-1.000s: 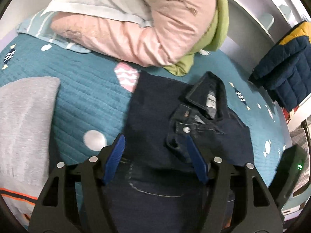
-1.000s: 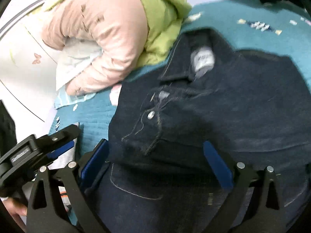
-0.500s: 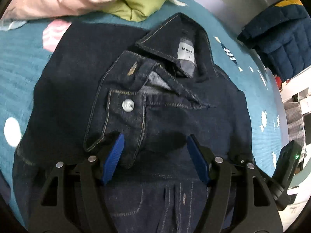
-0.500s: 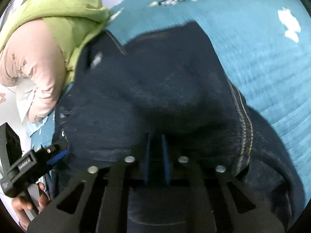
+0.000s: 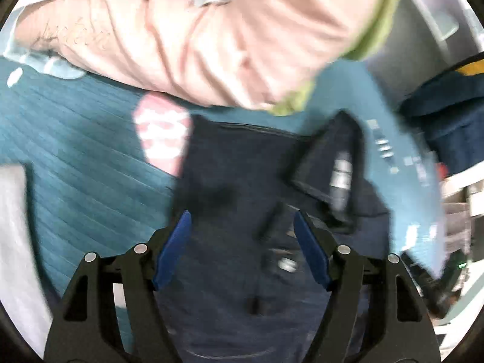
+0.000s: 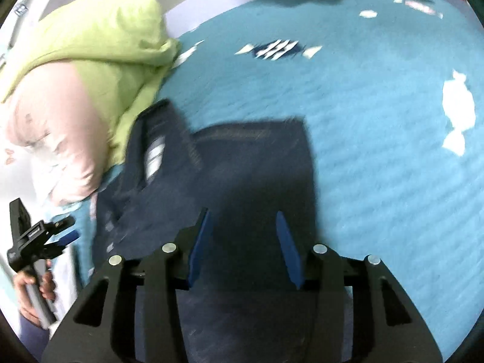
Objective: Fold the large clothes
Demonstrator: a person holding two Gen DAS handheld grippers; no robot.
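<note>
A dark denim jacket [image 5: 242, 157] lies on the teal bedspread [image 5: 75, 151], its collar and white label [image 5: 341, 166] toward the far right. My left gripper [image 5: 241, 216] hangs over the jacket's left half. Its jaws are opening, its blue pads are wide apart, and they press on nothing. In the right wrist view the jacket [image 6: 251, 157] shows a straight right edge. My right gripper [image 6: 242, 213] is above that side; its jaws are opening with only flat denim below the gap. The left gripper [image 6: 65, 231] appears at the far left, held by a hand. Both views are blurred.
A pink and green quilt [image 5: 196, 45] is bunched against the jacket's collar end. A grey garment [image 5: 15, 227] lies at the left edge. A navy padded jacket [image 5: 447, 106] hangs at the far right. Bare teal bedspread [image 6: 378, 121] stretches to the jacket's right.
The right gripper went from wide open to shut over the denim and now stands partly open. The left gripper swung in close over the collar, then back toward the jacket's left side.
</note>
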